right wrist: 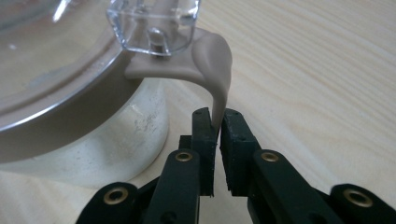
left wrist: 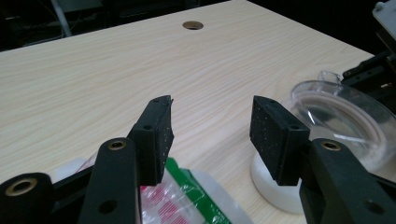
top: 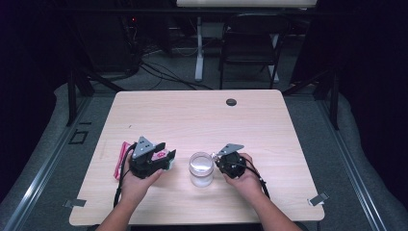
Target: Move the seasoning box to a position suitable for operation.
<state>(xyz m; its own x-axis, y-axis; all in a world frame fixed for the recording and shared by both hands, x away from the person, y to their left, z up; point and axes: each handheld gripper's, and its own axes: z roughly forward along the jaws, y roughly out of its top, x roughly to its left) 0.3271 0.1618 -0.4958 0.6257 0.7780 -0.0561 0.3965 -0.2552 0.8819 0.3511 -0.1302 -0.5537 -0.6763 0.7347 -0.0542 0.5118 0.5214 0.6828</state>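
- High view: one wooden table (top: 192,113). One jar (top: 201,169) with a clear lid stands near the front edge, between two grippers. The left gripper (top: 167,159) is just left of the jar. The right gripper (top: 215,158) is at the jar's right side. One red and white packet (top: 120,159) lies beside the left hand.
- Left gripper view: the two jaws stand apart with nothing between them. One packet (left wrist: 187,196) lies below them, and the jar (left wrist: 327,135) is to the right.
- Right gripper view: the right gripper (right wrist: 218,122) pinches one soft tan tab (right wrist: 217,70) that hangs down from the jar's lid (right wrist: 51,51).
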